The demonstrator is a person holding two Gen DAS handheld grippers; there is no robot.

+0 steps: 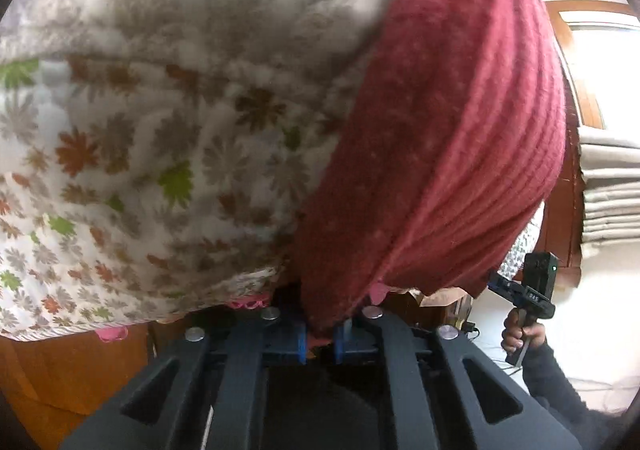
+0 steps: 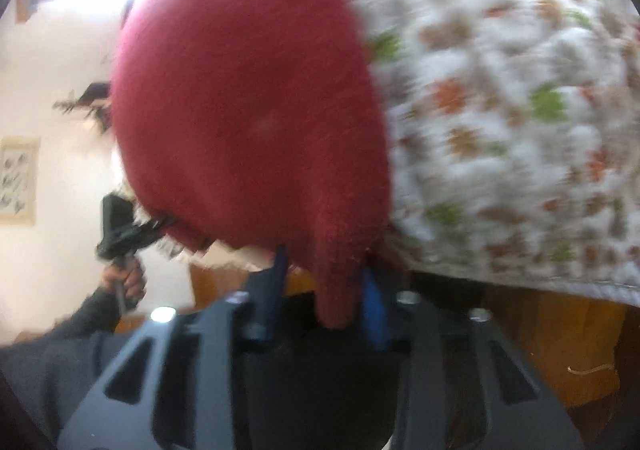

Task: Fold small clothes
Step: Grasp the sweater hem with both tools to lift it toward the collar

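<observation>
A sunlit room with pale walls, a wood-framed window (image 1: 580,62) at 2 o'clock in the left wrist view and a small framed print (image 2: 18,180) at 9 o'clock in the right wrist view: here a person folds small clothes with a handheld gripper in each hand. A flower-print sheet (image 1: 132,154) covers the work surface, w/ brown wood (image 1: 60,378) showing below its edge. The task's thing, a dark red knit garment (image 1: 452,138), hangs lifted between the two tools, up off the sheet, and fills the middle of both views. The left gripper (image 1: 320,342) has its blue pads nearly together, pinching a red edge at 6 o'clock; the right gripper (image 2: 326,290) has its blue fingers narrowed around a hanging red tab, apparently clamped, though blur makes the contact hard to confirm. Each camera catches the other tool: the right one at 4 o'clock in the left view, gripped by a hand (image 1: 522,334) in a dark sleeve; the left one at 8 o'clock in the right view. Judgement: the step looks like a carry-over fold. To do it well, keep both grips level & the held edge taut, lower it square onto the sheet, and release only once the cloth lies flat; an uneven drop would prob. skew the fold.
</observation>
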